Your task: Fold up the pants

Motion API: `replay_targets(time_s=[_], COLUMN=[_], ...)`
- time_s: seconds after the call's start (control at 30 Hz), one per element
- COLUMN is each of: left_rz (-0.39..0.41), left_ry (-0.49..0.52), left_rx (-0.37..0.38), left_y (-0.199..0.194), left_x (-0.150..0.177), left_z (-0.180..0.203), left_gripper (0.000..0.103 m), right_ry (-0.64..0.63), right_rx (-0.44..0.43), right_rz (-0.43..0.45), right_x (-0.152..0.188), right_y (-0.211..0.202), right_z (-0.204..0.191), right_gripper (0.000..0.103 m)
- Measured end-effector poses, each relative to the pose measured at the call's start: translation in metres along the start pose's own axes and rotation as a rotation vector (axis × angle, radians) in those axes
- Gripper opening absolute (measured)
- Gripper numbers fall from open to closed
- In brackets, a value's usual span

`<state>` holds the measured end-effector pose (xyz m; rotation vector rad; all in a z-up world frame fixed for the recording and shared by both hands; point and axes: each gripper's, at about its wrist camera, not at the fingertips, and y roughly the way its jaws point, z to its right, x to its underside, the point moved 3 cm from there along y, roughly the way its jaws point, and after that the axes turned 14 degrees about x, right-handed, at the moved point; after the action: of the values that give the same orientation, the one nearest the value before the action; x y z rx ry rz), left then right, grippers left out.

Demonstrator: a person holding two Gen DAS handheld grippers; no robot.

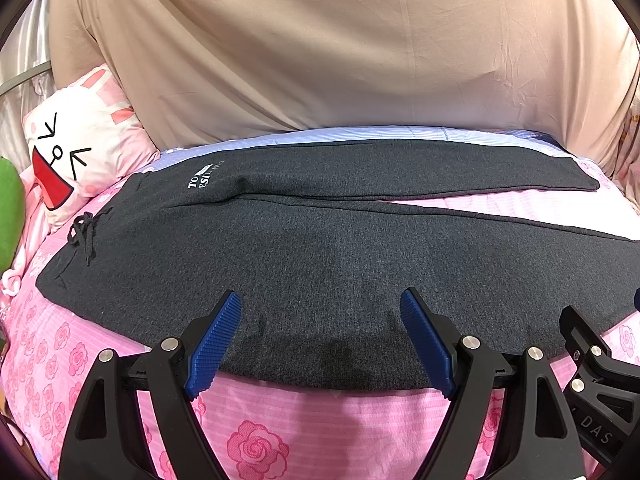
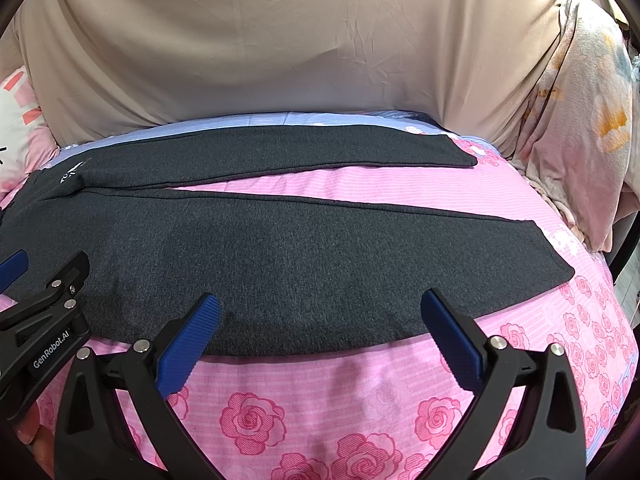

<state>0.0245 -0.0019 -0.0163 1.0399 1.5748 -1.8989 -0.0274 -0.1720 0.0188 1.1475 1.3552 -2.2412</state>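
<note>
Dark grey sweatpants [image 1: 320,256] lie flat across a pink rose-print bedspread [image 1: 280,420], waistband and drawstring [image 1: 84,236] to the left, both legs spread apart toward the right. My left gripper [image 1: 320,308] hovers open over the near leg's front edge, blue pads wide apart, holding nothing. In the right wrist view the same pants [image 2: 280,248] stretch to the leg cuffs [image 2: 552,248] at the right. My right gripper [image 2: 320,312] is open above the near leg's lower edge, and the left gripper [image 2: 24,280] shows at the left border.
A beige sheet [image 1: 320,48] hangs behind the bed. A cartoon-face pillow [image 1: 76,152] and a green object [image 1: 10,216] sit at the left. A rumpled pale blanket [image 2: 580,120] is piled at the right. A lilac striped strip [image 2: 280,118] runs along the bed's far edge.
</note>
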Motion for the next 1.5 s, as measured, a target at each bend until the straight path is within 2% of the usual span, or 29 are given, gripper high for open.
replay_targets(time_s=[1.17,1.33,1.4,1.5], left_rz=[-0.004,-0.012,-0.013,0.014], left_ry=[0.002,-0.001,-0.001,-0.003], left_rx=[0.0,0.0,-0.007,0.032], left_y=[-0.0015,0.0004,0.0003,-0.0054], left_x=[-0.0001,-0.0006,-0.0005,-0.0002], left_z=[-0.0013,-0.0022,-0.0022,-0.0012], left_gripper=[0.079,0.079,0.085,0.085], right_ry=[0.0,-0.001,0.003,0.044], right_rx=[-0.007,-0.031,-0.046,-0.143], right_rz=[-0.009,-0.034,-0.047,-0.033], right_x=[0.0019,0.0025,0.0031,0.0029], right_y=[0.0028,0.0073,0.009,0.0049], right_z=[-0.003,-0.0037,-0.0036,0.0053], right_gripper=[0.098,0.098,0.098,0.098])
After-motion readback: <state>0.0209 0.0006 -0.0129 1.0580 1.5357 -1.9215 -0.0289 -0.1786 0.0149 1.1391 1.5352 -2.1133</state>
